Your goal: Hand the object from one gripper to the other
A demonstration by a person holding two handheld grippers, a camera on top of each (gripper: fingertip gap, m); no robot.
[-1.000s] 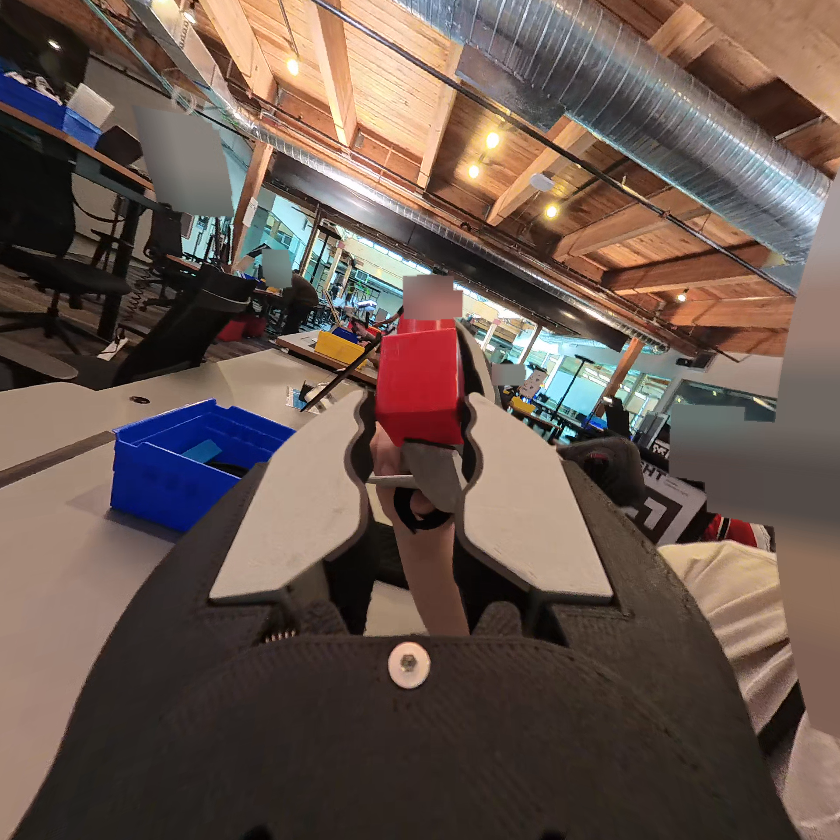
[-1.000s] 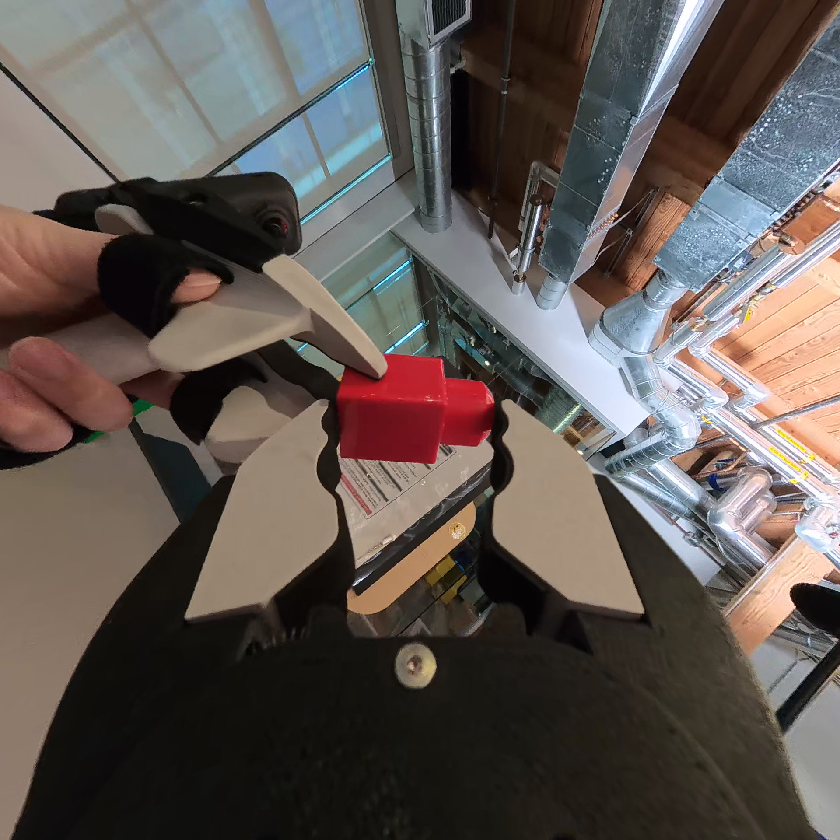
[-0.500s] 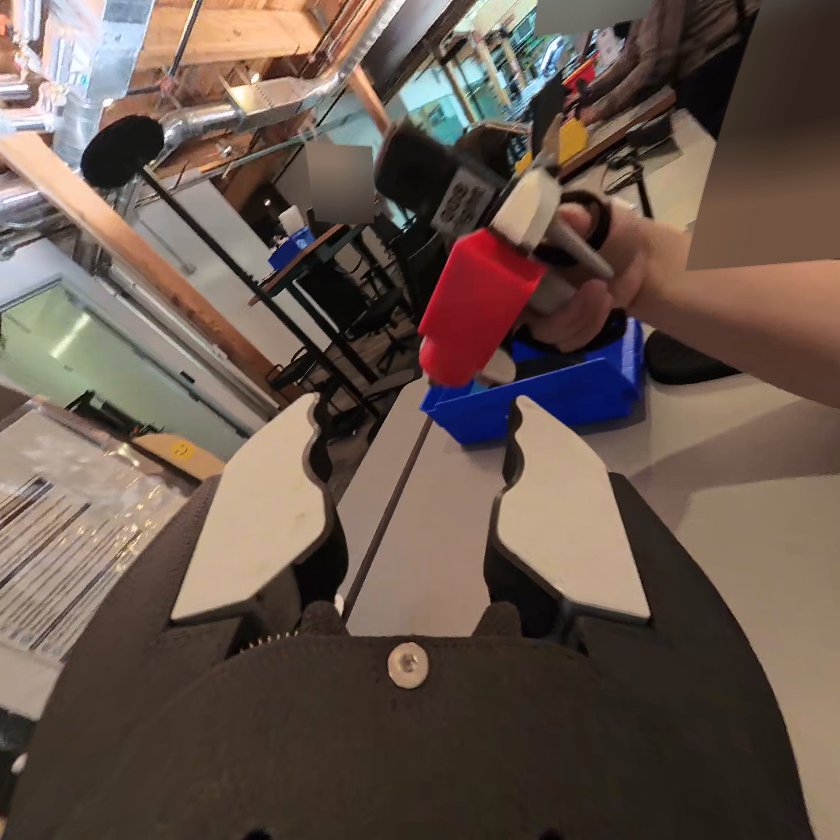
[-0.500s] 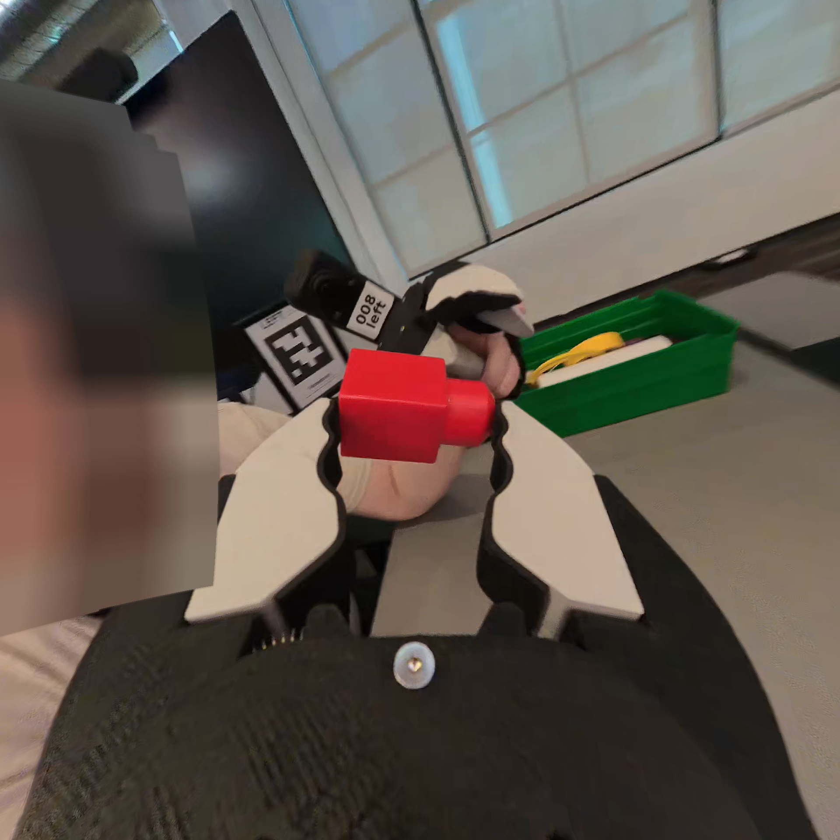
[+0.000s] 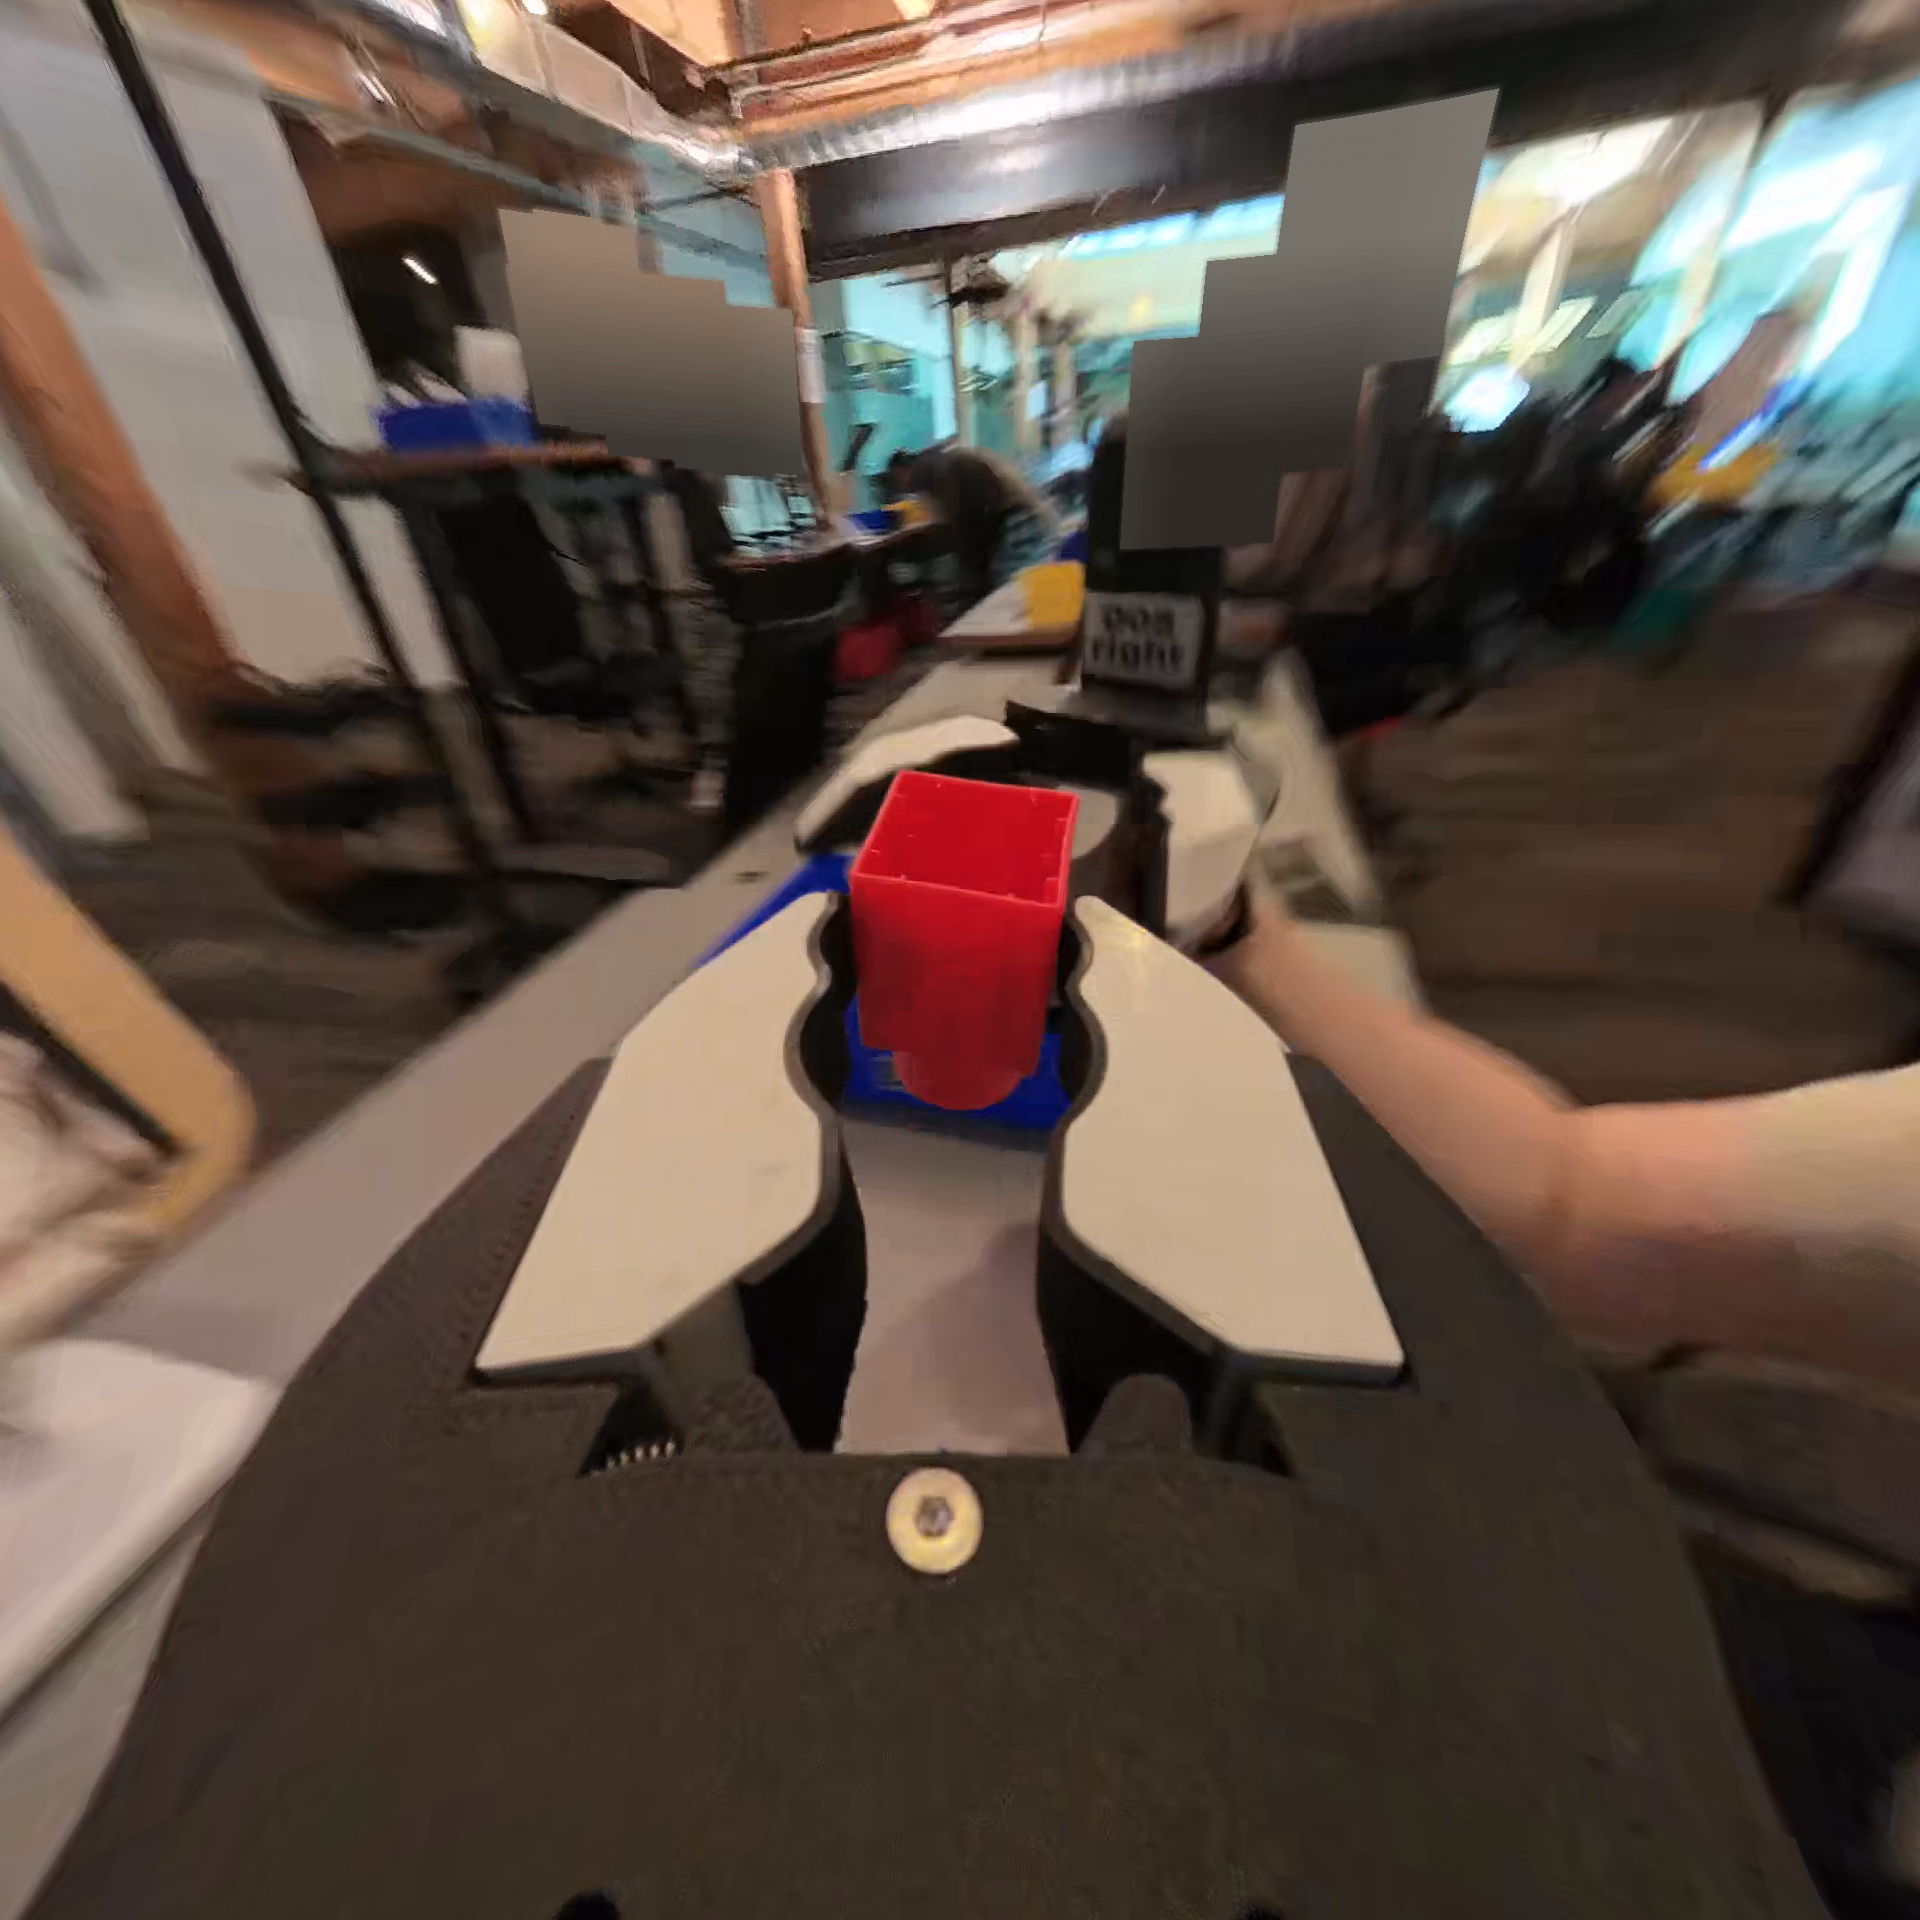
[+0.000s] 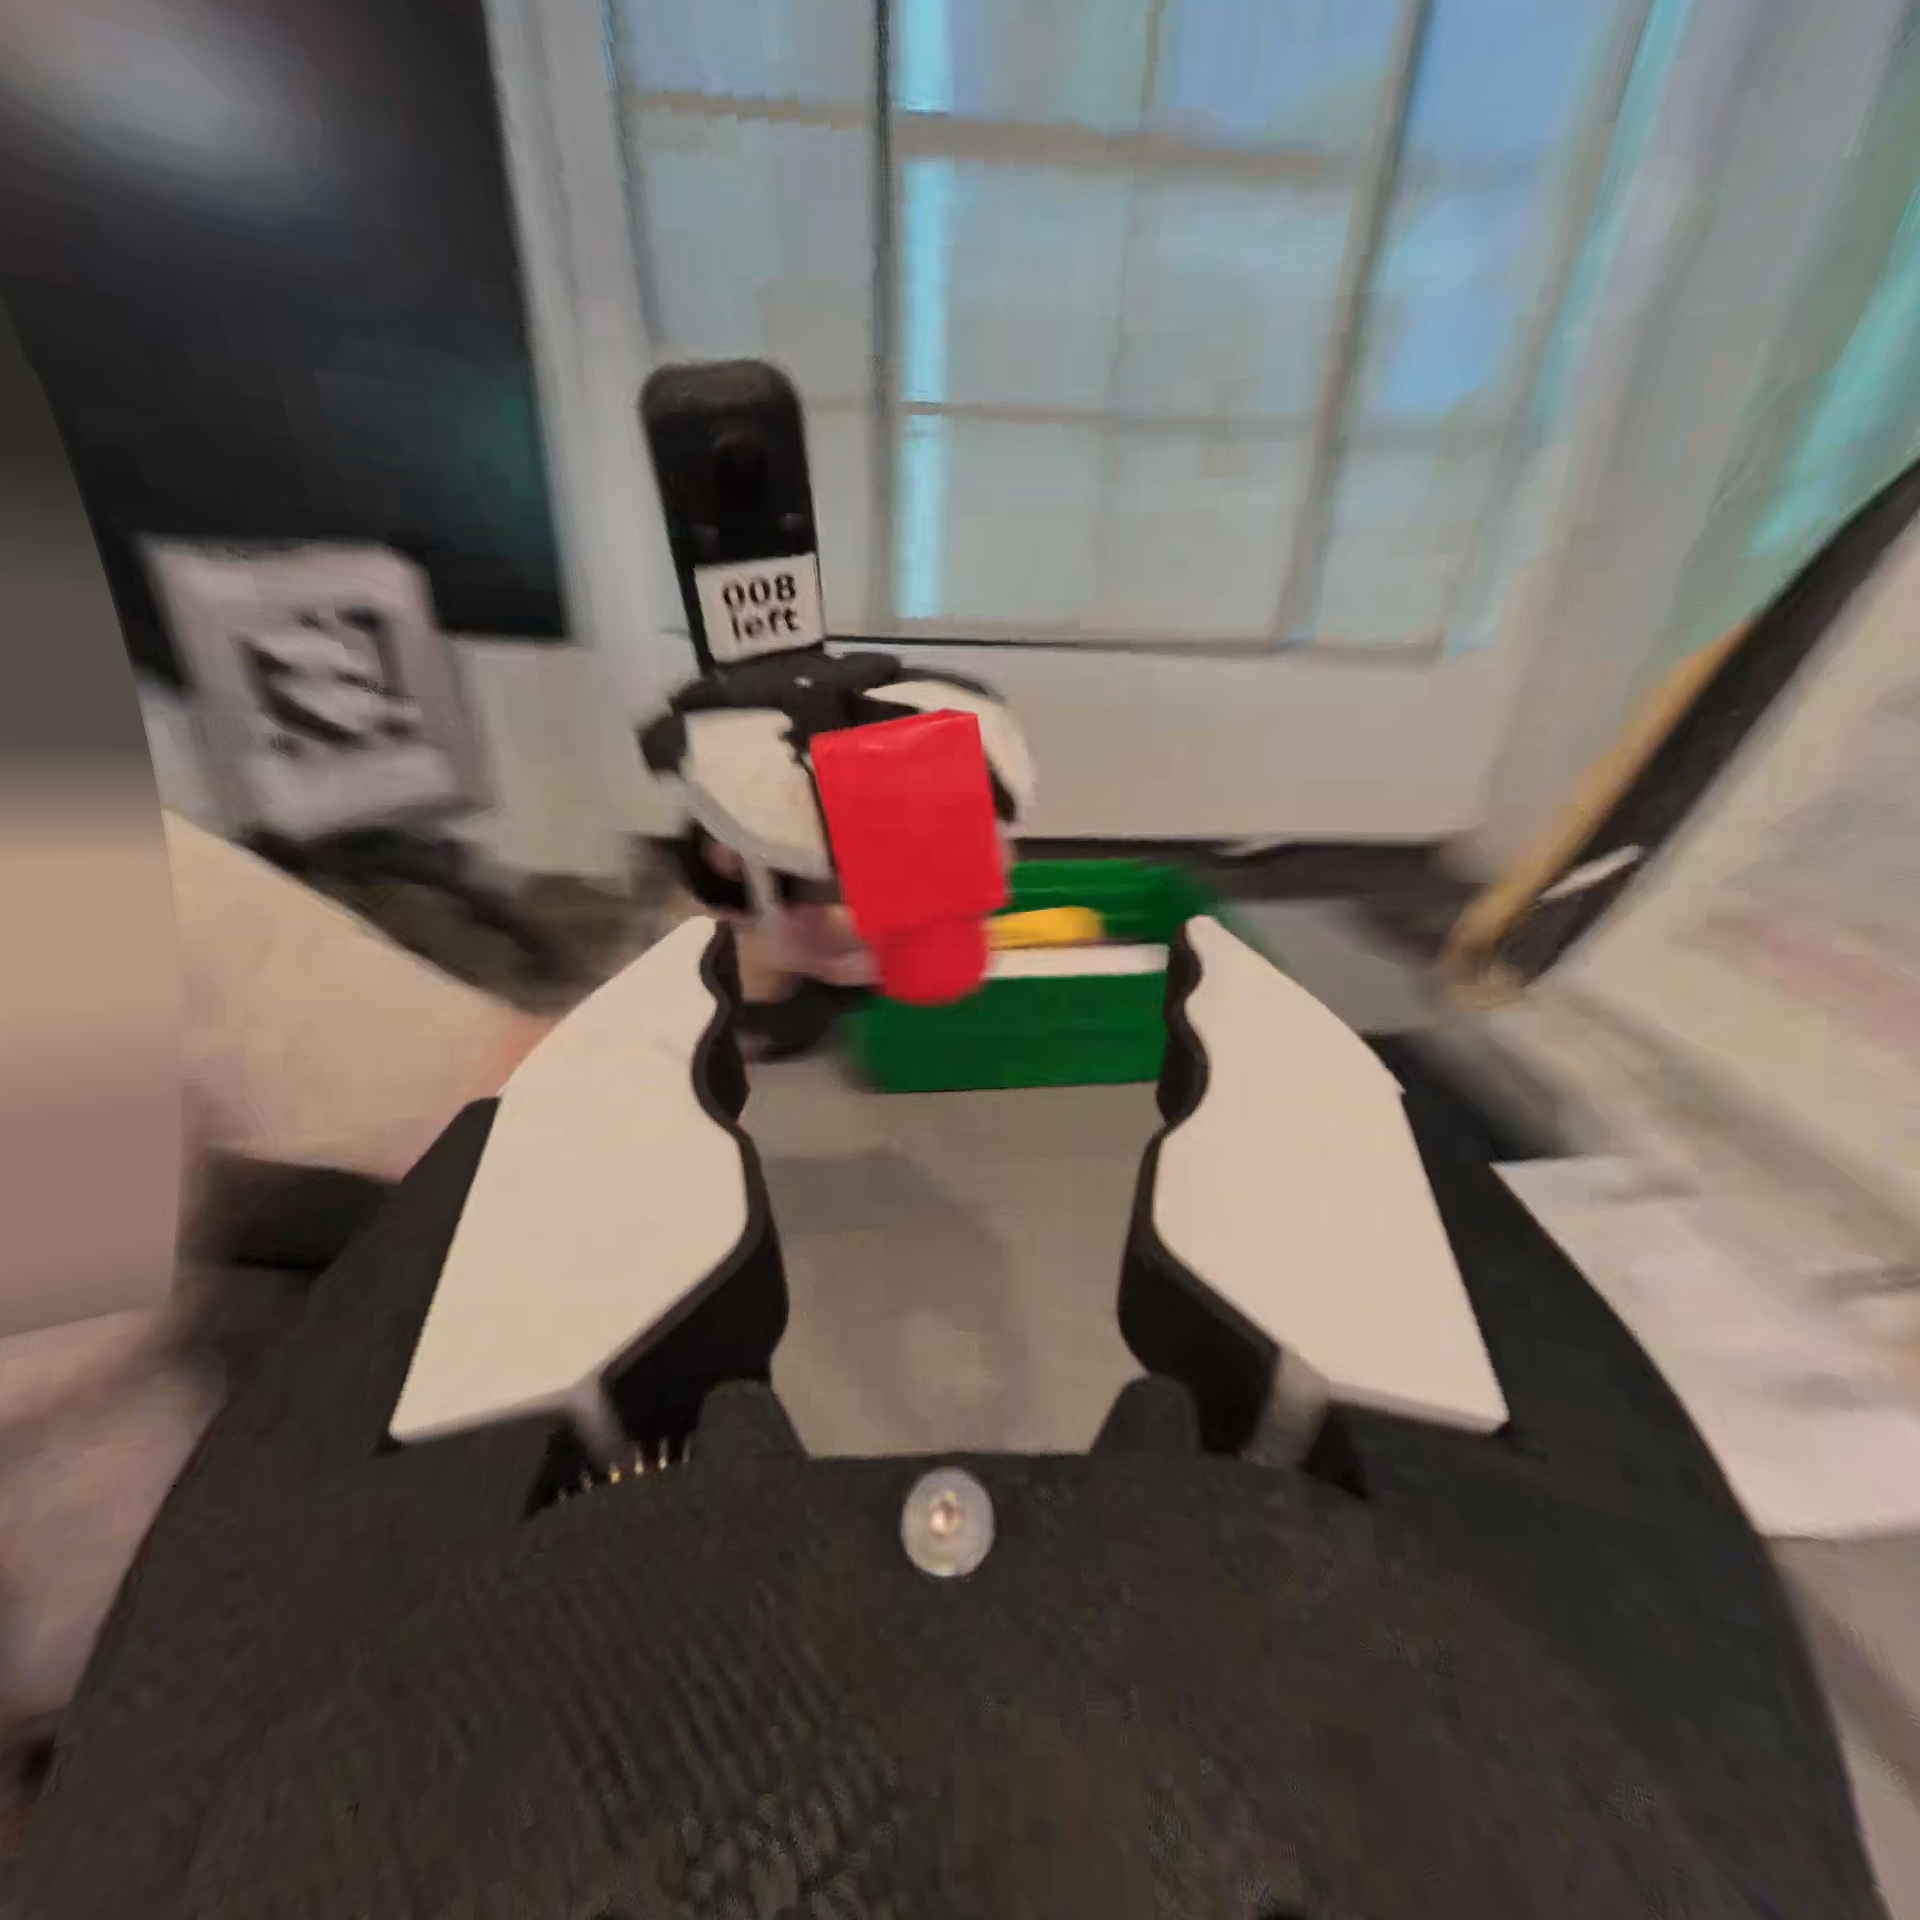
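Red plastic block — hollow square body, open end up, round stub pointing down — sits between the left gripper fingertips, held in the air above the worktop. Long axis roughly vertical, slightly tilted in the right wrist view. Left jaws pinch it across the square body; contact looks real on both sides.

Right gripper jaws are spread wide with nothing between them. The block is ahead of and above the right fingertips, apart from them, stub end nearest. From the left wrist view the right gripper sits just behind the block.

Judgement: the left gripper has it now — the next hand-off turns on the right jaws closing in around the stub or body along that vertical axis.

Behind: blue bin under the block, green bin with a yellow item. Both views are motion-blurred.
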